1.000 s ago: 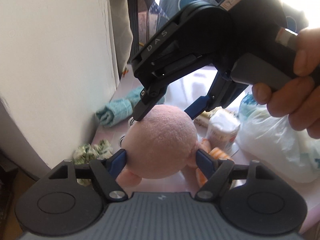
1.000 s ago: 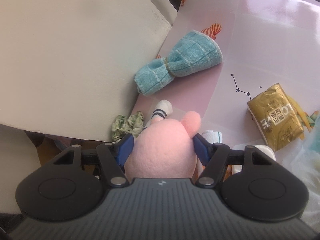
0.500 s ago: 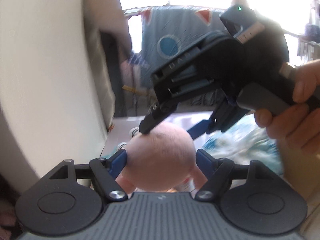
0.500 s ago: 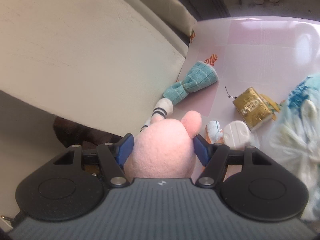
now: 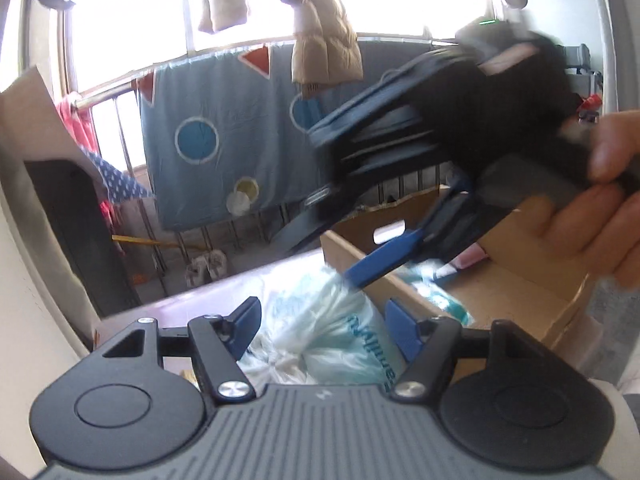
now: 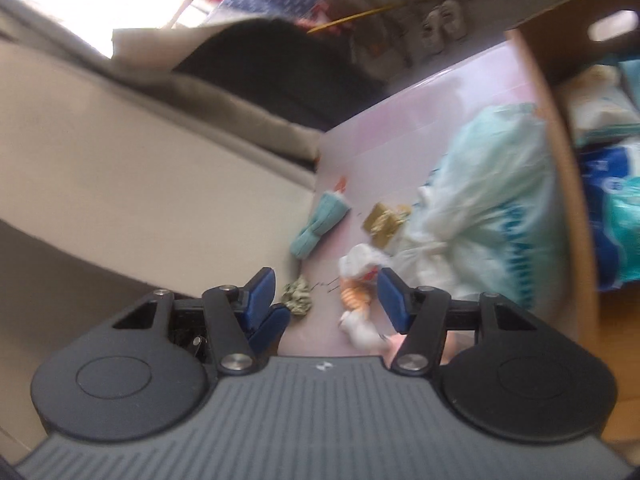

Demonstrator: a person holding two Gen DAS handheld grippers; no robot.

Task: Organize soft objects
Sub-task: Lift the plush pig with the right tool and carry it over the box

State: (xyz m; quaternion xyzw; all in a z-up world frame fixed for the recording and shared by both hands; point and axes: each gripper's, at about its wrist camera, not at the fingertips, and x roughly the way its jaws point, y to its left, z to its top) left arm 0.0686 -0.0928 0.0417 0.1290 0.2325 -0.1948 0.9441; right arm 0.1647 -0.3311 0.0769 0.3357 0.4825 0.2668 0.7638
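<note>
My left gripper (image 5: 326, 326) is open and empty, raised above the pink table (image 5: 224, 292). My right gripper (image 6: 326, 294) is open and empty too; it shows blurred in the left wrist view (image 5: 384, 264), above the cardboard box (image 5: 520, 280). The pink plush toy is only a sliver low behind the right finger (image 6: 400, 346). On the table lie a teal towel roll (image 6: 318, 228), a green scrunchie (image 6: 298, 300), small soft toys (image 6: 356, 296) and a pale plastic bag (image 6: 492, 220), which also shows in the left wrist view (image 5: 328, 332).
A gold packet (image 6: 382, 220) lies by the bag. The box holds tissue packs (image 6: 608, 224). A beige cushion wall (image 6: 140, 184) borders the table on the left. A blue blanket (image 5: 224, 136) hangs on a rail behind.
Both grippers let go of the pink plush and lifted away from the table. The views swung up and toward the cardboard box.
</note>
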